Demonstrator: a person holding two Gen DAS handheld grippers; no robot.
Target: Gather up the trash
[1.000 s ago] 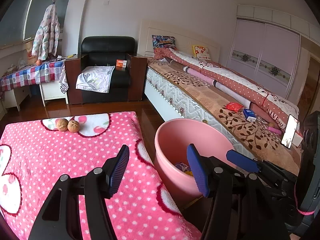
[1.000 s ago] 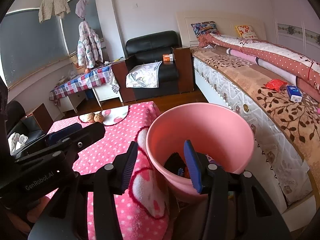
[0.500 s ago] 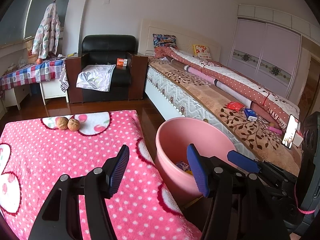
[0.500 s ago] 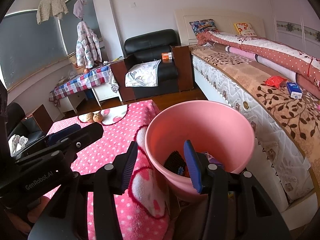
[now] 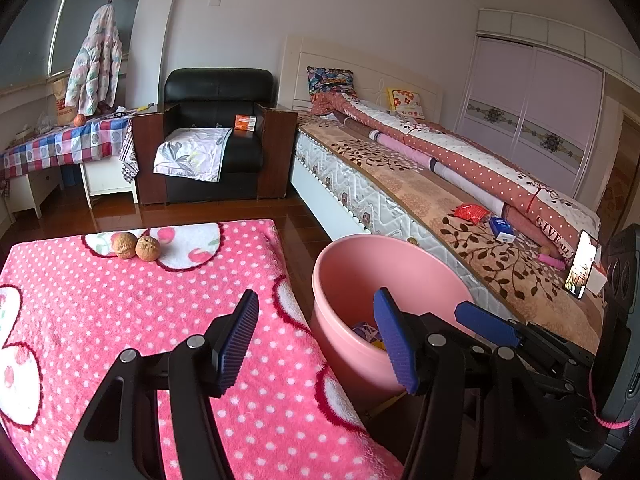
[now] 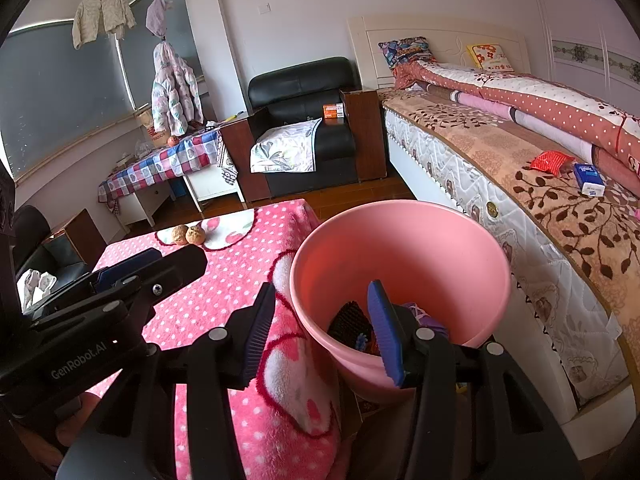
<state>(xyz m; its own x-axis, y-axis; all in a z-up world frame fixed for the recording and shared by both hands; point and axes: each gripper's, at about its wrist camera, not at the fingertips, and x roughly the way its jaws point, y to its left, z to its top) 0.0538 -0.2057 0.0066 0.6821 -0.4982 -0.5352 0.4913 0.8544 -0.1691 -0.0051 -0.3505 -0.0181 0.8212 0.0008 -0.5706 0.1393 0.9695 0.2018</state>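
Right wrist: pink bin (image 6: pixel 400 248) beneath claw (image 6: pixel 320 332)

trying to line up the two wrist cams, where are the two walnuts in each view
Left wrist: the two walnuts lie upper left, on the far end of the pink dotted blanket.
Right wrist: the walnuts lie left of centre, smaller, on the same far end.
Shared landmark: the pink bucket beside the blanket.

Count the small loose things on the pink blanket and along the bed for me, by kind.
Walnuts on the blanket: 2
Red wrapper on the bed: 1
Blue box on the bed: 1
Phone propped on the bed: 1
Total: 5
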